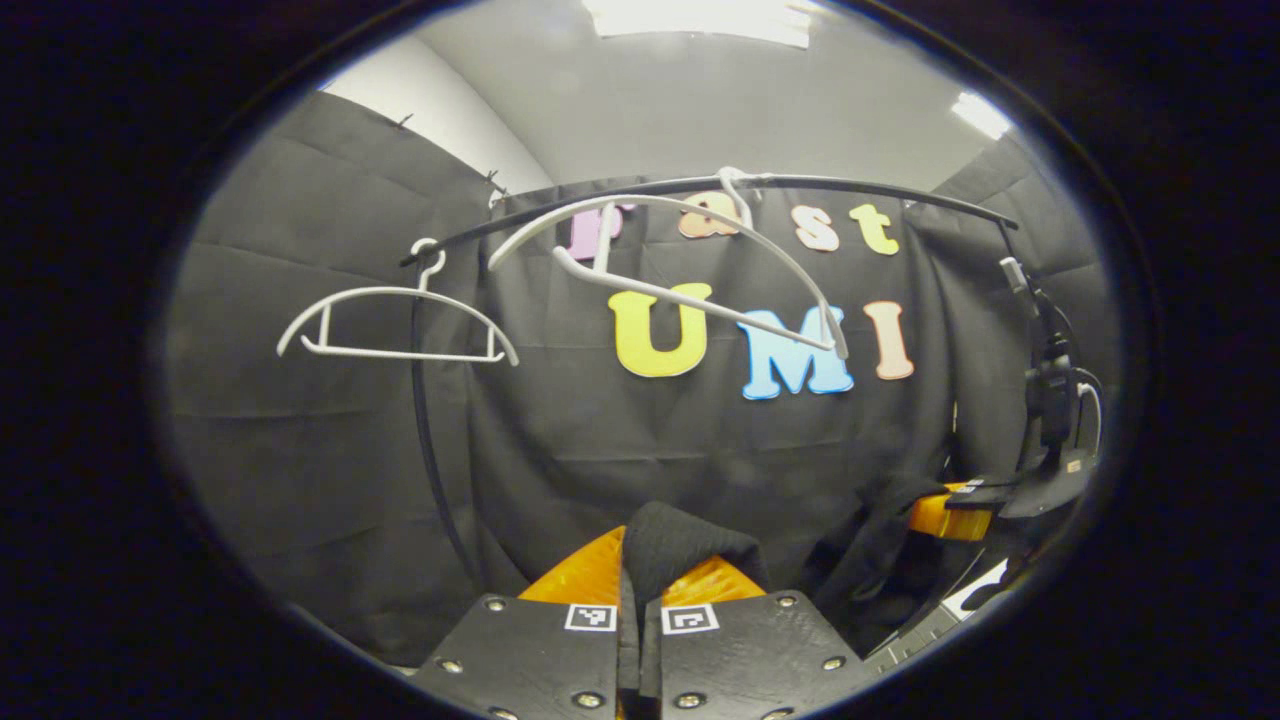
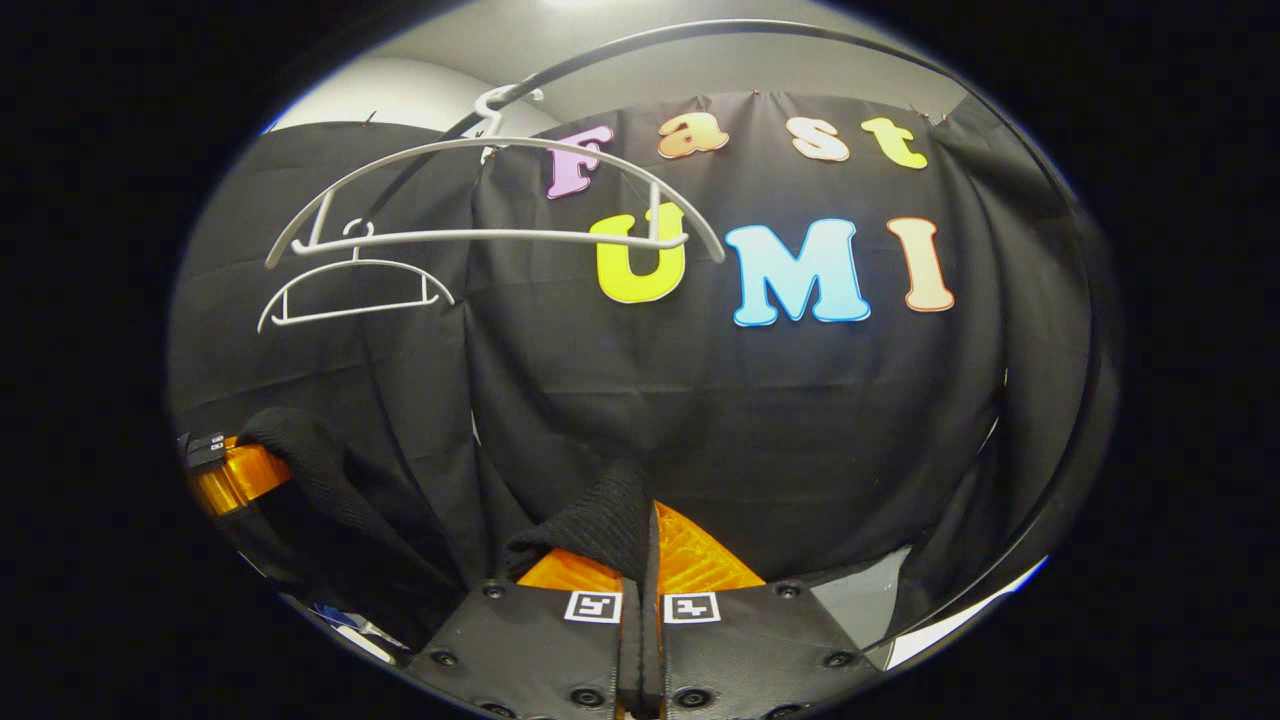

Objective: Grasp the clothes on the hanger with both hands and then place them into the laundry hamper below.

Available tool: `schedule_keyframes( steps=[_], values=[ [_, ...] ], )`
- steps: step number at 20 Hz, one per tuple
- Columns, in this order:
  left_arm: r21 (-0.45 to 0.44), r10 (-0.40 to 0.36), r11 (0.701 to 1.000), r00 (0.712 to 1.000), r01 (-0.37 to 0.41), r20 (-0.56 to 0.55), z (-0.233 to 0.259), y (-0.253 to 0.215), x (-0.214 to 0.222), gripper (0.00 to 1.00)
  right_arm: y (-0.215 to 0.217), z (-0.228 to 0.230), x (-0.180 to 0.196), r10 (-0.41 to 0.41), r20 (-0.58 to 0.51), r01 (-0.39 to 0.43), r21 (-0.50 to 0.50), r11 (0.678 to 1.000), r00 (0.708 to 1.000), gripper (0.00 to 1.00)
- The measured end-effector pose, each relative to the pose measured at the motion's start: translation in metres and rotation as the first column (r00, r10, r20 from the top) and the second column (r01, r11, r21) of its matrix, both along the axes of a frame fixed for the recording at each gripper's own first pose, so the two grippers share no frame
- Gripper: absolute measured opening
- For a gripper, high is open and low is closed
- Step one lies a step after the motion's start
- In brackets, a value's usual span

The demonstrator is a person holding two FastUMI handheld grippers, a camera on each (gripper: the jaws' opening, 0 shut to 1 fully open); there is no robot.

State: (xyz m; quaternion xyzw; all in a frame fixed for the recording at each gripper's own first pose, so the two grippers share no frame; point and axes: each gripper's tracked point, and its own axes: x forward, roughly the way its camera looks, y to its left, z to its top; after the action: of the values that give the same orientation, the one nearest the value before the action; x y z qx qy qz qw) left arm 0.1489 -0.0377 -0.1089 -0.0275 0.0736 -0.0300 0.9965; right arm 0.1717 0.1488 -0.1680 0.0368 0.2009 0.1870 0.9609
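A black knit garment [image 1: 680,545] is off the hangers and held low in front of the booth wall. My left gripper [image 1: 638,585] is shut on one bunched corner of it. The garment [image 2: 600,520] also bunches between the fingers of my right gripper [image 2: 650,575], which is shut on it. The cloth sags between the two grippers. In the left gripper view the right gripper [image 1: 940,515] appears at the right with cloth draped over it. In the right gripper view the left gripper [image 2: 235,470] shows at the left. Two bare white hangers [image 1: 400,320] [image 1: 690,265] hang on the rail, the nearer one tilted.
A black clothes rail [image 1: 800,185] runs overhead, with its upright pole [image 1: 425,430] at the left. The same two hangers [image 2: 490,200] [image 2: 355,290] hang at upper left in the right gripper view. A dark stand with a device [image 1: 1045,390] rises at the far right.
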Motion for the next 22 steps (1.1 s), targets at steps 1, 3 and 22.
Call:
schedule_keyframes(
  steps=[1,3,22],
  values=[
    [-0.01,-0.022,1.0,1.0,0.022,-0.003,-0.004,-0.006,-0.005,0.01,0.002,-0.005,-0.01,-0.001,-0.014,0.001,0.002,1.0,1.0,0.01],
    [-0.014,-0.065,0.998,0.998,0.065,-0.012,-0.014,-0.021,-0.016,0.01,0.006,-0.014,-0.025,-0.004,-0.04,0.004,0.005,1.0,0.999,0.0],
    [0.006,-0.141,0.987,0.885,0.161,-0.444,-0.238,-0.084,-0.039,0.02,-0.015,-0.196,-0.104,-0.023,-0.357,-0.051,-0.196,0.979,0.934,0.06]
  ],
)
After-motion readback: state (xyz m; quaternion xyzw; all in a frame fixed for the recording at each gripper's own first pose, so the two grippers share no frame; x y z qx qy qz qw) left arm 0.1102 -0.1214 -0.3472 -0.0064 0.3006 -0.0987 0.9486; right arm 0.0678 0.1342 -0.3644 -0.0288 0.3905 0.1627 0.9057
